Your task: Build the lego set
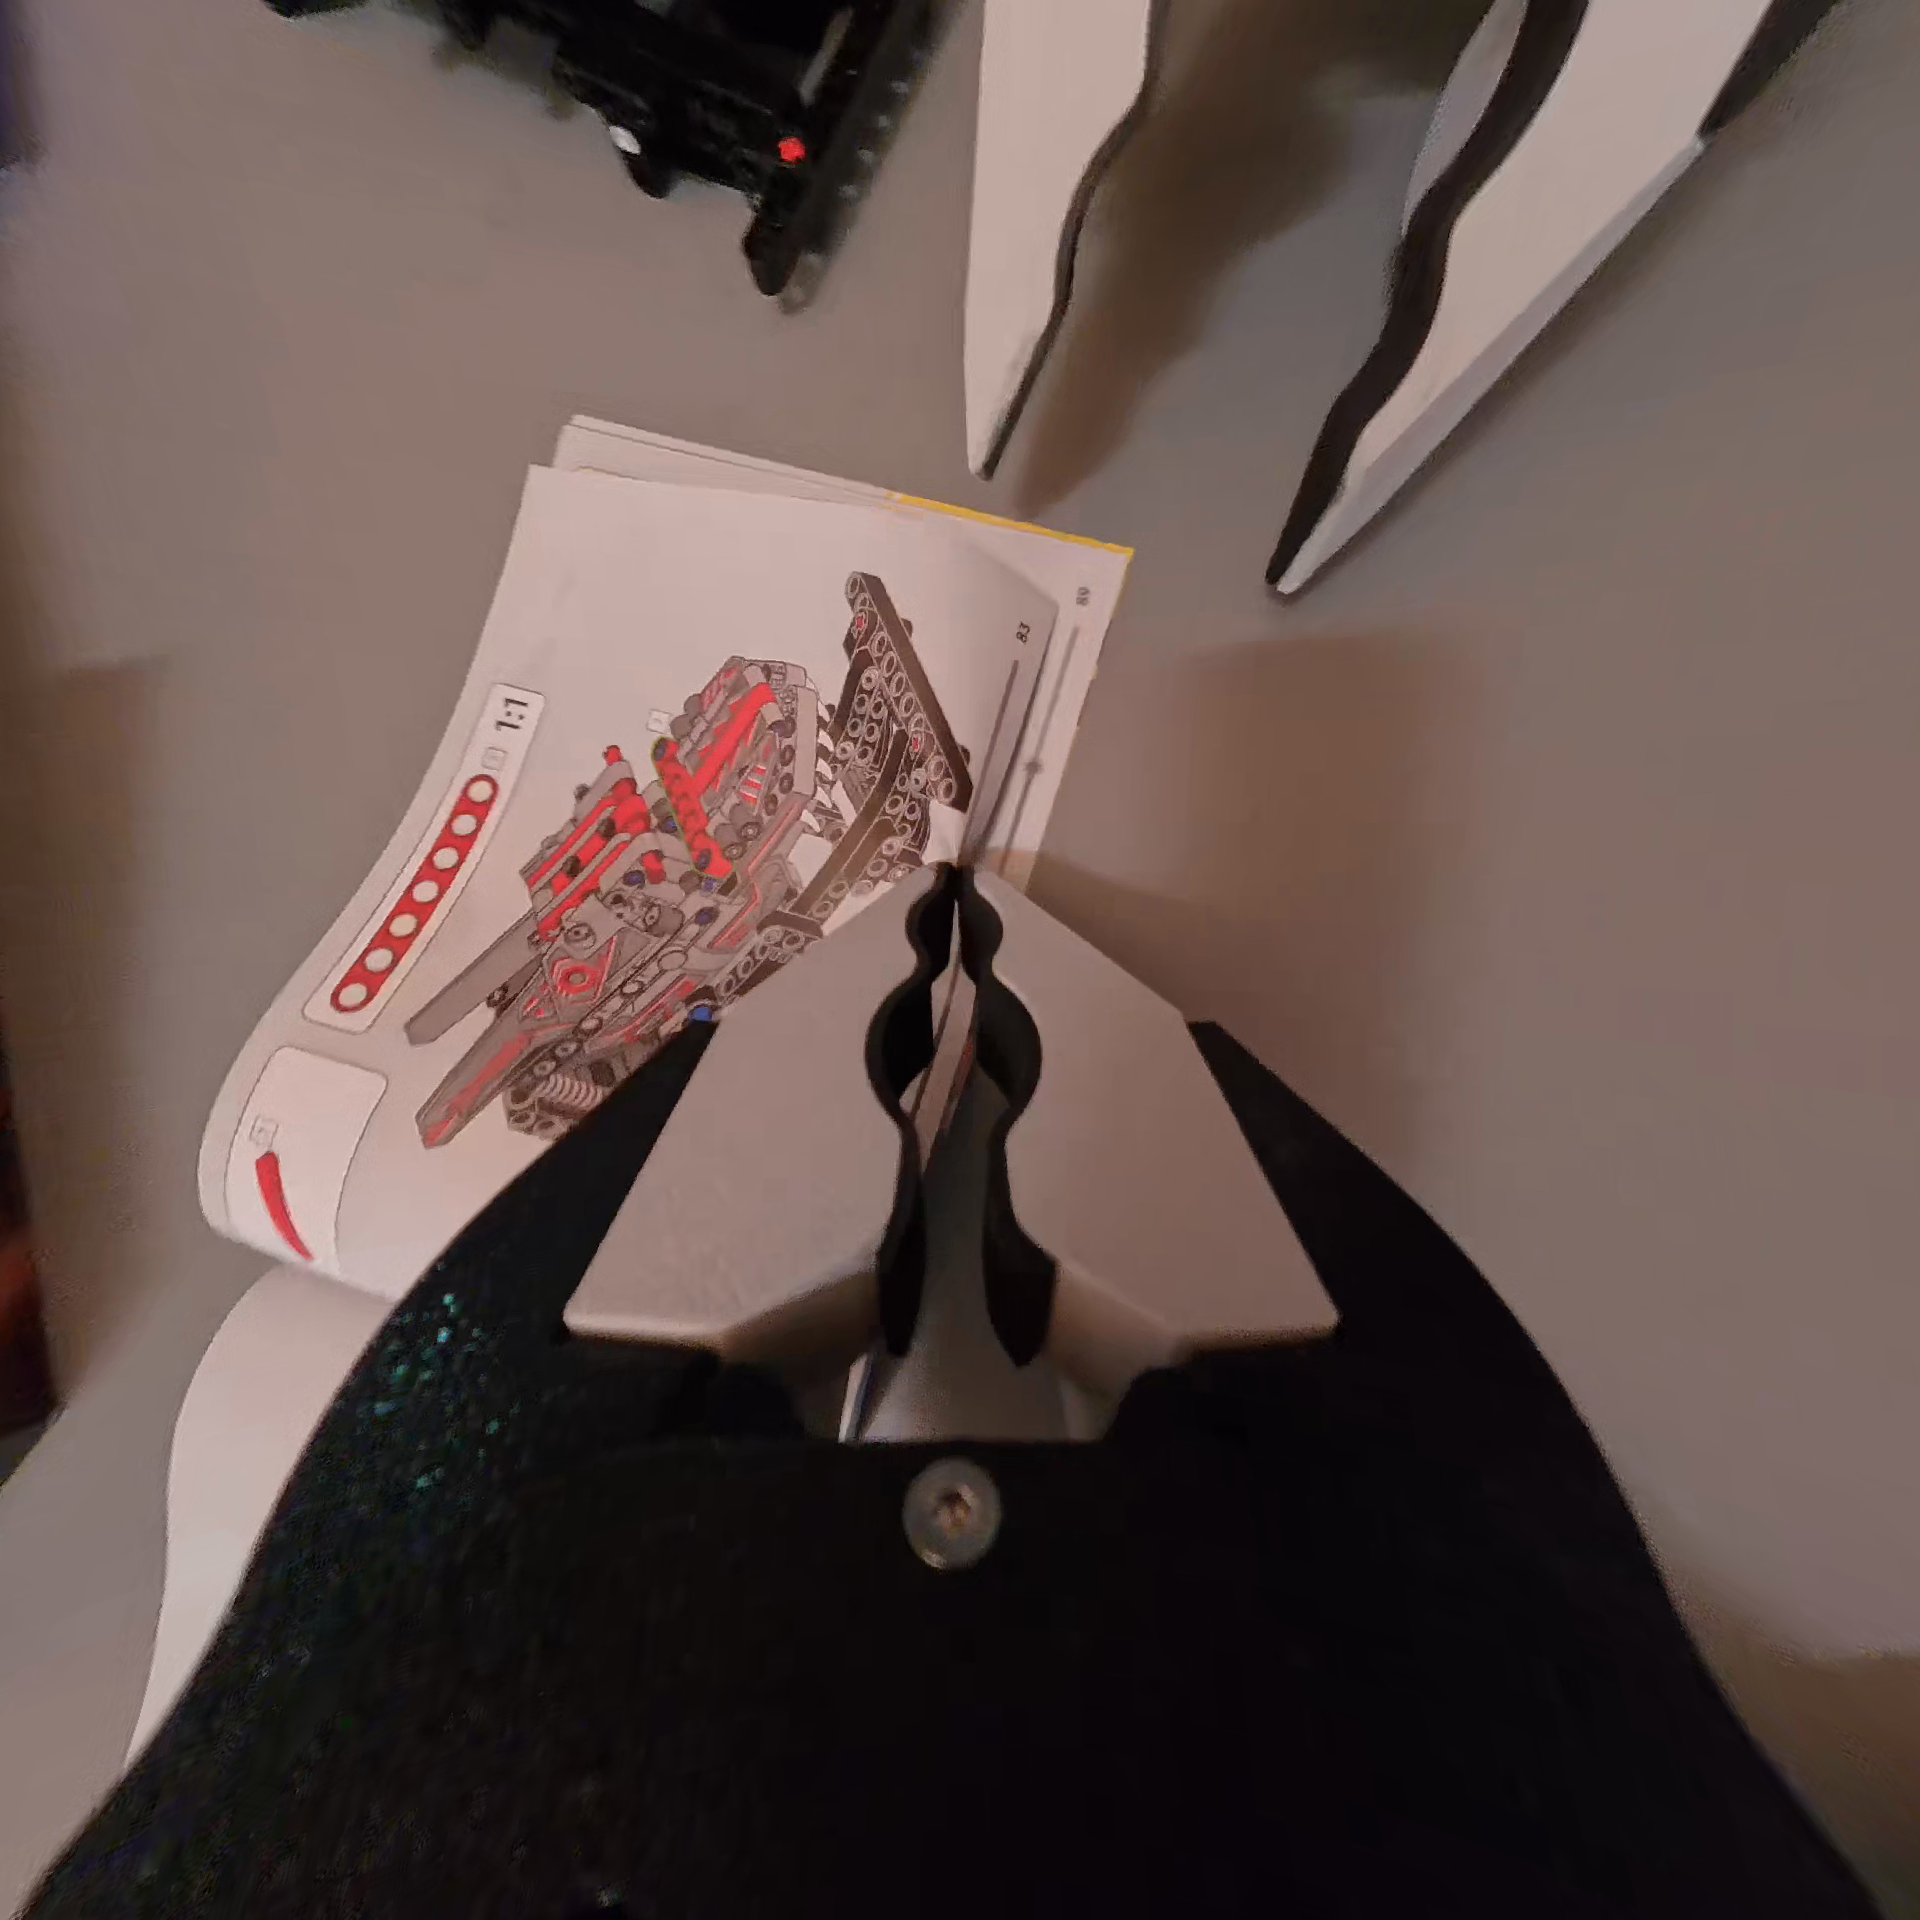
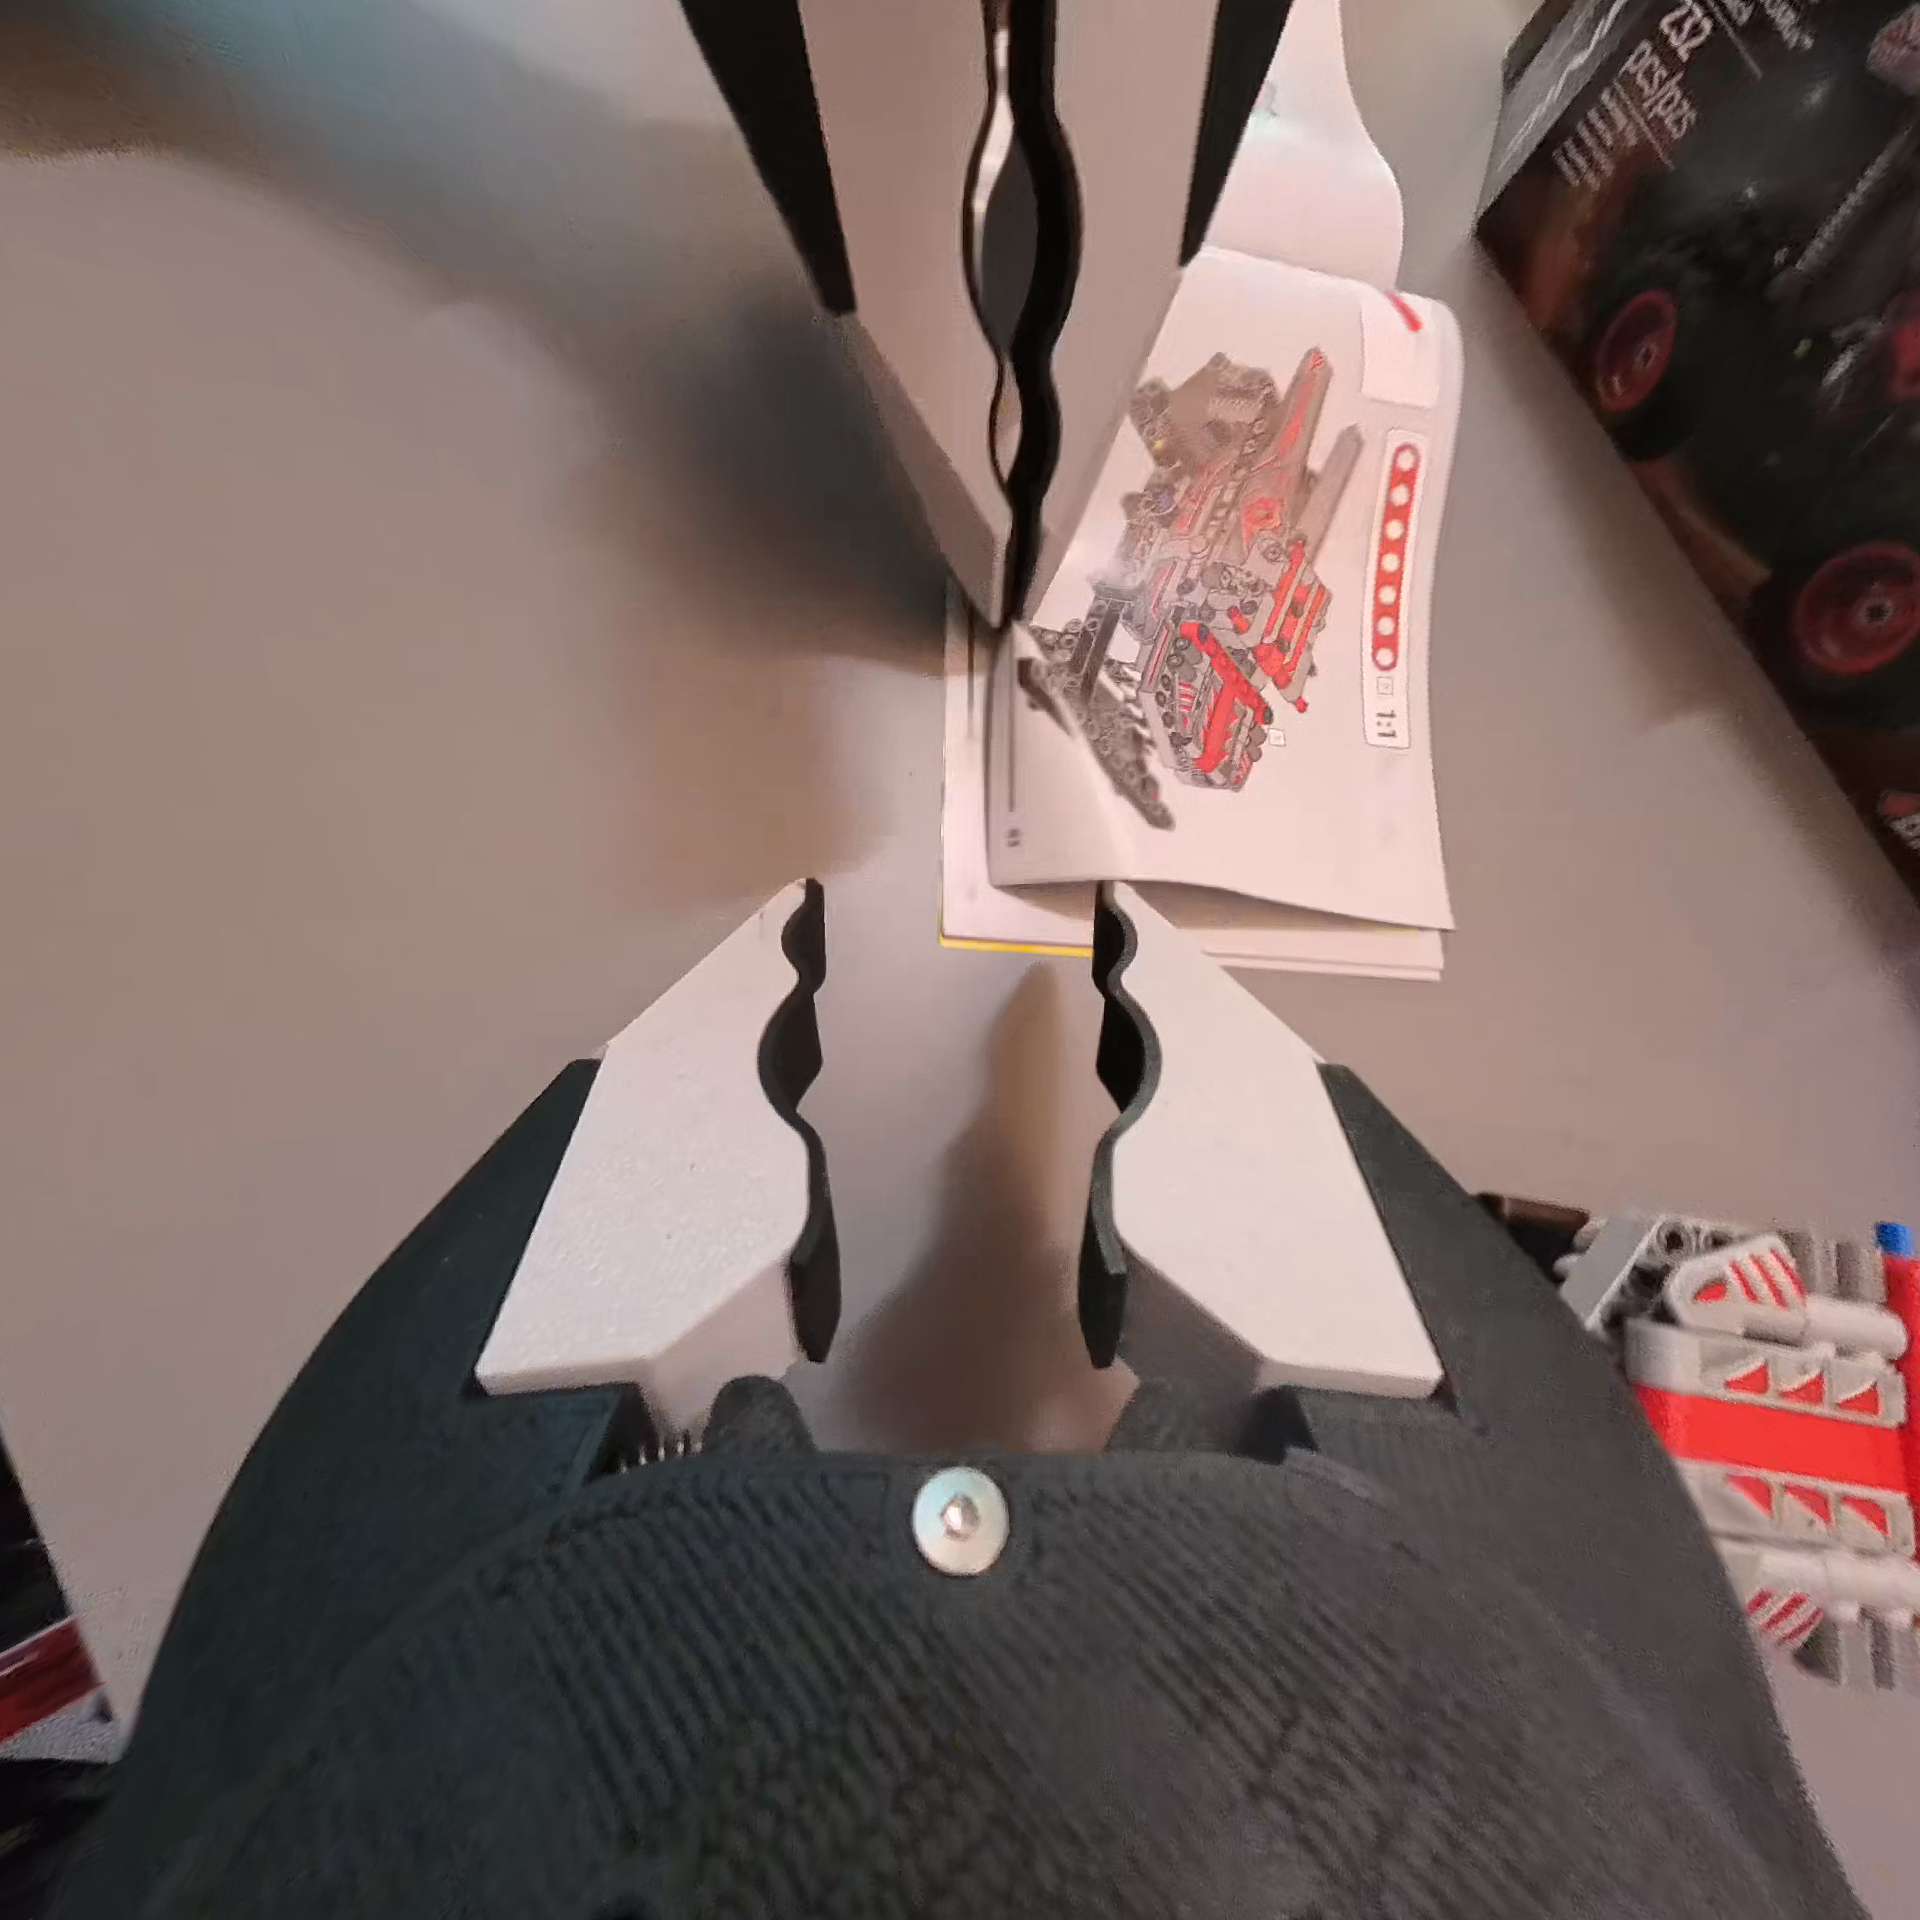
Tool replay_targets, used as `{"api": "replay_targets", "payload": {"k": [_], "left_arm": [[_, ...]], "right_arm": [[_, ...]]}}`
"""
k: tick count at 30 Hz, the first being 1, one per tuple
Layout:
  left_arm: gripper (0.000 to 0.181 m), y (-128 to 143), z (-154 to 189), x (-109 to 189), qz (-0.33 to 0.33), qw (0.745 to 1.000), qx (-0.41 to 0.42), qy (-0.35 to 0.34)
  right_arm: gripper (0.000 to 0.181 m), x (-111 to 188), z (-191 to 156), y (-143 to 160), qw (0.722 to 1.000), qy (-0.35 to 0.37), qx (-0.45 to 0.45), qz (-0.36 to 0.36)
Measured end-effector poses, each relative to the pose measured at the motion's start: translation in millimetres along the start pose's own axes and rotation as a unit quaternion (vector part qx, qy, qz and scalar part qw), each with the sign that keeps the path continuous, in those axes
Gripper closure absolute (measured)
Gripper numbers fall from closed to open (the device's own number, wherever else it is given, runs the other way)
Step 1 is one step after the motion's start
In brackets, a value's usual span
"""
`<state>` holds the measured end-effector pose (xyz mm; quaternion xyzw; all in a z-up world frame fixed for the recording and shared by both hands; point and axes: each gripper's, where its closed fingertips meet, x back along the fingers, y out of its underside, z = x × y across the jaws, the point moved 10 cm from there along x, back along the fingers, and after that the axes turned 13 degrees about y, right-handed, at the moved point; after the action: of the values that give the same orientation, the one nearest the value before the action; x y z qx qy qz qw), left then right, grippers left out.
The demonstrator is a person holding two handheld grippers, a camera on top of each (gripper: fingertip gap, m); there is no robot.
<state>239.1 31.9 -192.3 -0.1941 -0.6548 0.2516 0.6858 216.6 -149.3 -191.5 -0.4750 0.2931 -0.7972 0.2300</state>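
The open instruction booklet [image 1: 644, 644] lies on the grey table and shows a red and grey model drawing. My left gripper [image 1: 951, 873] is shut on a page of the booklet at its right edge; the thin sheet [image 1: 940, 1091] shows between the pads and curls back under the gripper [image 1: 239, 1455]. In the right wrist view the left gripper [image 2: 1003, 613] comes down from the top onto the booklet [image 2: 1247, 831]. My right gripper [image 2: 956, 904] is open and empty, its tips just short of the booklet's near edge. It also shows in the left wrist view [image 1: 1132, 525].
A black lego assembly [image 1: 727, 104] sits beyond the booklet at the top of the left wrist view. A grey and red lego assembly [image 2: 1766, 1434] lies at the right of my right gripper. The dark set box [image 2: 1766, 312] stands at the far right.
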Motion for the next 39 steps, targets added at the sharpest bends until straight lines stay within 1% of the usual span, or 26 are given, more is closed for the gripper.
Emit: {"api": "replay_targets", "payload": {"k": [1, 4, 6, 8, 10, 12, 15, 16, 17, 20, 21, 22, 23, 24, 26, 27, 28, 30, 31, 32, 33, 34, 35, 37, 38, 39], "left_arm": [[0.181, 0.4, 0.2, 4.4, 0.01, 1.0, 0.001, -0.012], [0.181, -0.4, 2.8, 24.1, 0.052, 0.997, 0.006, -0.048], [0.181, 2.7, 4.3, 43.8, 0.083, 0.992, 0.012, -0.095], [0.181, 11.4, 4.4, 69.4, 0.138, 0.979, 0.042, -0.145], [0.181, 27.7, 4.7, 96.0, 0.207, 0.956, 0.083, -0.19], [0.181, 50.1, 5.0, 115.7, 0.246, 0.934, 0.126, -0.227], [0.181, 76.5, 8.0, 127.8, 0.287, 0.912, 0.171, -0.239], [0.181, 81.4, 9.3, 128.8, 0.301, 0.906, 0.178, -0.238], [0.181, 84.6, 10.5, 128.1, 0.315, 0.903, 0.184, -0.228], [0.181, 82.4, 9.6, 117.0, 0.34, 0.9, 0.19, -0.196], [0.181, 76.8, 9.2, 110.5, 0.34, 0.905, 0.178, -0.184], [0.181, 69.4, 9.1, 103.1, 0.335, 0.911, 0.163, -0.174], [0.181, 61.0, 9.3, 95.4, 0.324, 0.919, 0.145, -0.169], [0.181, 52.6, 10.0, 87.7, 0.308, 0.928, 0.123, -0.169], [0.181, 38.2, 11.8, 75.0, 0.274, 0.941, 0.077, -0.181], [0.181, 32.6, 12.8, 70.1, 0.262, 0.945, 0.057, -0.186], [0.181, 27.8, 13.7, 66.2, 0.256, 0.947, 0.042, -0.187], [0.181, 21.5, 14.8, 58.9, 0.248, 0.952, 0.023, -0.179], [0.181, 19.7, 15.2, 55.0, 0.243, 0.955, 0.015, -0.169], [0.181, 18.6, 15.2, 51.9, 0.238, 0.957, 0.007, -0.166], [0.181, 17.8, 15.3, 49.5, 0.232, 0.958, 0.0, -0.168], [0.18, 17.1, 16.0, 48.0, 0.226, 0.959, -0.005, -0.169], [0.169, 16.0, 16.9, 47.0, 0.219, 0.961, -0.007, -0.17], [0.141, 11.9, 20.7, 46.1, 0.198, 0.966, -0.013, -0.164], [0.134, 8.1, 23.3, 47.8, 0.199, 0.968, -0.011, -0.152], [0.133, 3.4, 25.2, 51.8, 0.213, 0.967, 0.001, -0.14]], "right_arm": [[0.129, -2.4, 0.4, -2.3, 1.0, 0.001, 0.007, 0.001], [0.129, -7.6, 4.7, -8.2, 1.0, 0.011, -0.002, -0.006], [0.129, -7.8, 7.0, -13.3, 1.0, 0.017, -0.021, 0.005], [0.131, -10.1, 6.2, -18.4, 0.999, 0.019, -0.029, 0.022], [0.135, -17.7, 5.3, -23.1, 0.999, 0.04, -0.022, 0.022], [0.142, -28.0, 6.2, -27.5, 0.998, 0.06, -0.025, 0.025], [0.153, -42.2, 7.7, -34.9, 0.996, 0.074, -0.045, 0.035], [0.157, -46.7, 7.8, -37.7, 0.995, 0.082, -0.046, 0.037], [0.154, -50.1, 6.8, -42.4, 0.994, 0.085, -0.043, 0.048], [0.14, -51.8, 7.0, -67.6, 0.984, 0.099, -0.071, 0.134], [0.135, -52.1, 8.5, -74.0, 0.98, 0.085, -0.091, 0.157], [0.131, -53.3, 11.6, -77.2, 0.978, 0.064, -0.118, 0.16], [0.126, -53.9, 16.0, -78.3, 0.974, 0.041, -0.155, 0.16], [0.121, -52.2, 21.3, -77.6, 0.963, 0.022, -0.203, 0.174], [0.126, -43.1, 32.8, -68.6, 0.922, -0.013, -0.315, 0.224], [0.13, -39.3, 38.9, -60.0, 0.9, -0.027, -0.366, 0.234], [0.136, -36.9, 43.4, -50.9, 0.885, -0.038, -0.4, 0.235], [0.147, -34.2, 45.3, -36.7, 0.875, -0.064, -0.425, 0.224], [0.152, -32.4, 44.4, -32.8, 0.873, -0.073, -0.427, 0.225], [0.161, -29.3, 43.1, -31.1, 0.869, -0.08, -0.426, 0.238], [0.178, -26.1, 41.9, -30.0, 0.867, -0.08, -0.425, 0.248], [0.177, -24.6, 40.9, -29.0, 0.87, -0.07, -0.423, 0.243], [0.181, -22.7, 39.6, -28.6, 0.878, -0.059, -0.41, 0.239], [0.181, -18.1, 35.5, -30.2, 0.901, -0.029, -0.366, 0.23], [0.181, -16.3, 33.9, -32.0, 0.912, -0.006, -0.343, 0.223], [0.181, -14.8, 32.2, -35.4, 0.925, 0.015, -0.314, 0.215]]}}
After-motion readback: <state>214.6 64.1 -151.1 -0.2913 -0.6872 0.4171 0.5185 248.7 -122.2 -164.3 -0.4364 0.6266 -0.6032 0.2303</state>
